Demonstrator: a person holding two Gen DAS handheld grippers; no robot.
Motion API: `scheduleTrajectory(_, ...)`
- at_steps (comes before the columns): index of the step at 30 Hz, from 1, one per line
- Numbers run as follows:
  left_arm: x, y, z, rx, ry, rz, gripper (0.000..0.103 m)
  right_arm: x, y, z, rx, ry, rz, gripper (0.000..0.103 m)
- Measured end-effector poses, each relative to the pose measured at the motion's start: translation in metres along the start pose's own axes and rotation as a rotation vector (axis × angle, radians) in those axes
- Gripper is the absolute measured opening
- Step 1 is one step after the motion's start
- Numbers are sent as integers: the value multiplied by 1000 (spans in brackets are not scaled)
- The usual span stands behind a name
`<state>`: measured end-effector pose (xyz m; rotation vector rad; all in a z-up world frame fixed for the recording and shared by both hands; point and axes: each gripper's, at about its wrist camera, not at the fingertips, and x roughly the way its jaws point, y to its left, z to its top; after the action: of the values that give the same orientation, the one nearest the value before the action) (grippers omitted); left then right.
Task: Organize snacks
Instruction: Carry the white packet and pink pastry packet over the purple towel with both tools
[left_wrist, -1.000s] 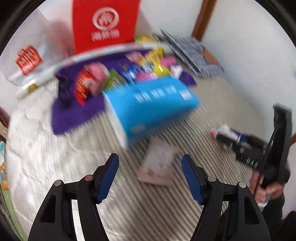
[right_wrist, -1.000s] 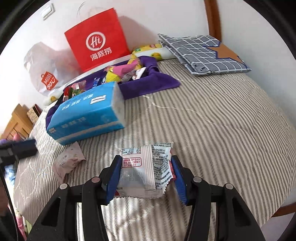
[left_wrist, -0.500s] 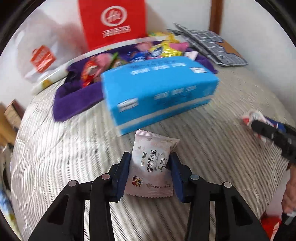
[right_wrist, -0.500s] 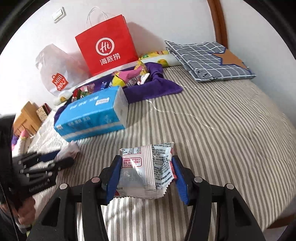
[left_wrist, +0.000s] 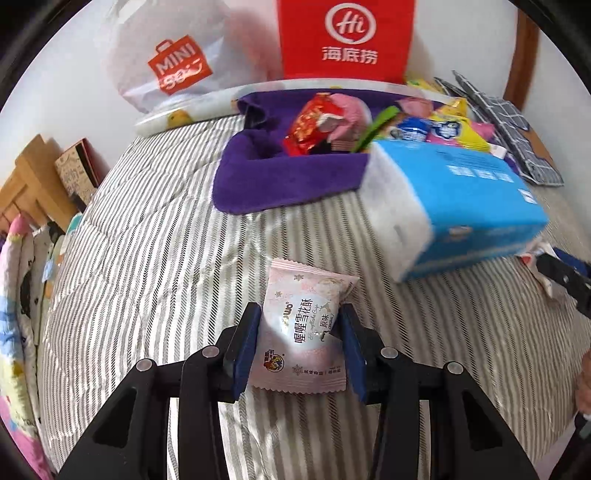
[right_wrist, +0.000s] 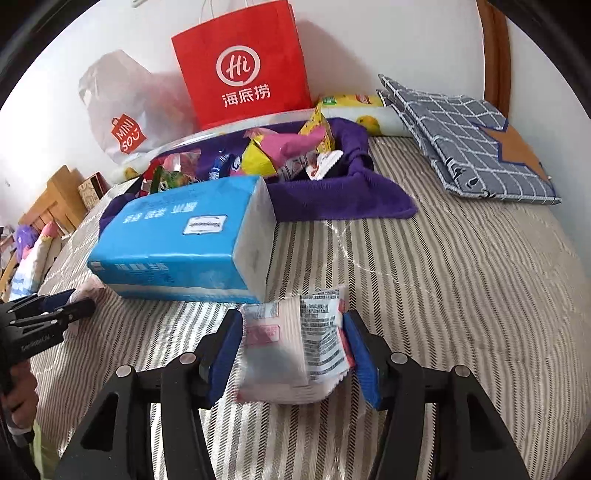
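Observation:
A pink snack packet (left_wrist: 303, 332) lies on the striped bed cover, and my left gripper (left_wrist: 299, 310) is shut on its sides. My right gripper (right_wrist: 293, 317) holds a white snack packet (right_wrist: 295, 354) just in front of the blue tissue pack (right_wrist: 177, 240). Its jaws are opening; the packet looks blurred, with both pads still at its edges. Behind the tissue pack, a purple cloth basket (left_wrist: 280, 177) is heaped with several colourful snacks. The left gripper (right_wrist: 55, 306) also shows at the left edge of the right wrist view.
A red paper bag (left_wrist: 347, 37) and a white plastic bag (left_wrist: 166, 55) lean on the wall behind the basket. A folded grey checked cloth (right_wrist: 472, 140) lies at the back right. Wooden furniture (left_wrist: 29, 184) stands past the bed's left edge.
My left gripper was open over the pink packet and has come down and shut on it. My right gripper has carried the white packet closer to the tissue pack, jaws a little wider.

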<state>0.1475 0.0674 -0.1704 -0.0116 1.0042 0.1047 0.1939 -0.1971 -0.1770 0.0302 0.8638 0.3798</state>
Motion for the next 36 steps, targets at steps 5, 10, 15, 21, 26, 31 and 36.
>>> scheduleTrajectory(5,5,-1,3,11,-30,16,45,8,4,-3,-20,19,-11,60)
scheduleTrajectory(10,7,5,-1,-16,-76,-11,48,12,13,-4,-61,33,-61,60)
scheduleTrajectory(15,8,6,0,-36,-74,-8,50,16,19,-3,-90,44,-98,60)
scheduleTrajectory(21,10,1,0,-18,-68,-15,59,17,20,-4,-97,45,-107,61)
scheduleTrajectory(26,11,0,1,-12,-61,-31,68,17,19,-2,-93,48,-99,61)
scheduleTrajectory(31,12,0,2,-10,-61,-44,69,17,19,-2,-85,46,-90,61)
scheduleTrajectory(36,10,2,1,-23,-66,-59,69,16,18,-1,-83,44,-91,60)
